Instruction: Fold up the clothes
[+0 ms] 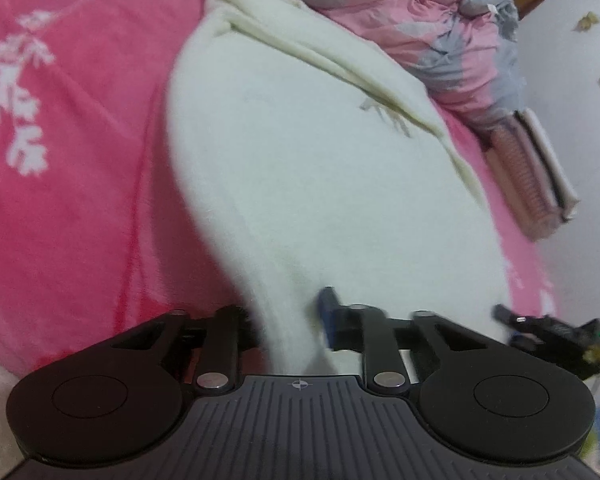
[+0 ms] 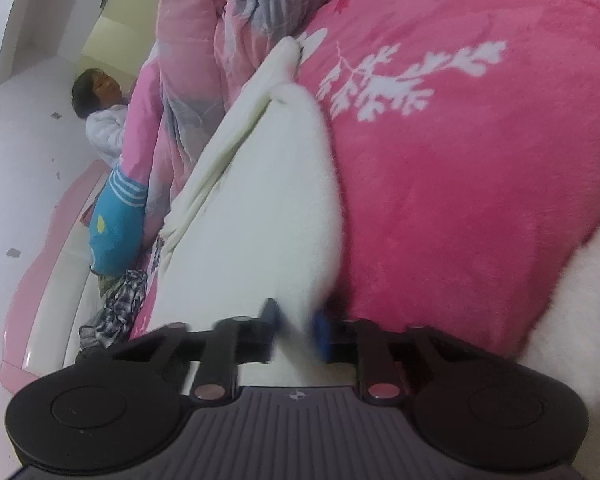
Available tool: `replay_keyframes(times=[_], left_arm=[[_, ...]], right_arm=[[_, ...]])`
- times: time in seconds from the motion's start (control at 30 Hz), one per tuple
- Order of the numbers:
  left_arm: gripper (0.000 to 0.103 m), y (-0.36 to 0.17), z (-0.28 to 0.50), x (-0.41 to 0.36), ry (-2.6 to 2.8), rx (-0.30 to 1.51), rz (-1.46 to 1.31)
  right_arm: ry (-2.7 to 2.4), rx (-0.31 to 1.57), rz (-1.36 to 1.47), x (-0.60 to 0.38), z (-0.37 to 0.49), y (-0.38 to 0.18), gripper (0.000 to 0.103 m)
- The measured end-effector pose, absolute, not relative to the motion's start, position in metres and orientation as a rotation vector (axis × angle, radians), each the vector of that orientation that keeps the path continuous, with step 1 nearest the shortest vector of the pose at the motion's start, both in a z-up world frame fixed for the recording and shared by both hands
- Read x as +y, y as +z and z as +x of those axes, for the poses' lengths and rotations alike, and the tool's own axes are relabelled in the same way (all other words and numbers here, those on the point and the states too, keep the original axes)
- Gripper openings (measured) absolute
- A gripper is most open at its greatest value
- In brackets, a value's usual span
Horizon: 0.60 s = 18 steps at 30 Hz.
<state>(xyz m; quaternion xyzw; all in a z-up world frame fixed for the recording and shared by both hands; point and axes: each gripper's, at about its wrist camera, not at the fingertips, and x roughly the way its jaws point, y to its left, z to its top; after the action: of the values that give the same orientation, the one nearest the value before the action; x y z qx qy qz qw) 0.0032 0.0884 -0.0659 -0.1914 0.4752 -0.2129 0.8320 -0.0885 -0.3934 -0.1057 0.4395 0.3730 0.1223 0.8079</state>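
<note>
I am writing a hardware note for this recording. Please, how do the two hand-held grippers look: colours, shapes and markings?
Both look alike. The left hand-held gripper has a ribbed dark grey body with a small white crosshair mark, two round black discs at the sides, black link bars with silver pivot pins, and blue fingertips. The right hand-held gripper has the same build; its pins look pinkish. No cables or sleeves are visible.

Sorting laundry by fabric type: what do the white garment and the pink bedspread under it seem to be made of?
White garment: apparently a soft fleece or brushed knit, matte, with a fuzzy nap at its edges; blur leaves the weave unclear. Pink bedspread: likely plush fleece or coral velvet, showing short pile, a slight sheen and white floral print. Both the left gripper and right gripper pinch the garment.
</note>
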Motion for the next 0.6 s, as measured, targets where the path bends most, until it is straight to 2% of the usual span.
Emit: replay_keyframes(times=[0.4,0.6], left_arm=[[0.002,0.005,-0.038,0.11,-0.489,0.769,-0.545],[0.002,0.018,-0.067,0.118,-0.509,0.722,-0.563]], right_arm=[[0.415,0.45,0.823,-0.373,-0.123,-0.024,0.009],[0.476,0.384,0.802,-0.369,-0.144,-0.007,0.006]])
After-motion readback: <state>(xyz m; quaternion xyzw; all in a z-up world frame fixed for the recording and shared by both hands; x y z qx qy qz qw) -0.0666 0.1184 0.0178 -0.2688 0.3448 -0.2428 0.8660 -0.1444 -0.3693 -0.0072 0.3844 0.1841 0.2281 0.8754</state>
